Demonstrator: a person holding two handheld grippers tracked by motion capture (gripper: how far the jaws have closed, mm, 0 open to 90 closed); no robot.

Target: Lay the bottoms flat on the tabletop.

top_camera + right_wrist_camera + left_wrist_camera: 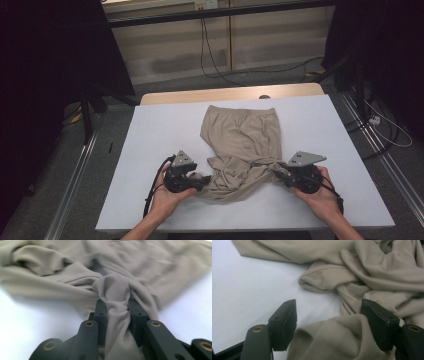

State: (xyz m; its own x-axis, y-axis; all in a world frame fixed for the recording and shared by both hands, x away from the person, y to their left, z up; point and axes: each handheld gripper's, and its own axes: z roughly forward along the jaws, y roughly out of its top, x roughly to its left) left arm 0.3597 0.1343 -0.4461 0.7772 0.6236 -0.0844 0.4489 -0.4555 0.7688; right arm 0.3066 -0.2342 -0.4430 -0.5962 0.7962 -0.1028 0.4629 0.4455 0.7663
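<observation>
Shorts (240, 145) lie mid-frame on the white tabletop (150, 140), near end bunched. Right tool (117, 312) is clenched on a gathered fold, anchoring that corner; left tool (329, 317) stands released astride another fold at lower left, seemingly about to pinch it

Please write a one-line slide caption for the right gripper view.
Right hand-held gripper shut on a bunched fold of beige shorts lying on a white table.
</observation>
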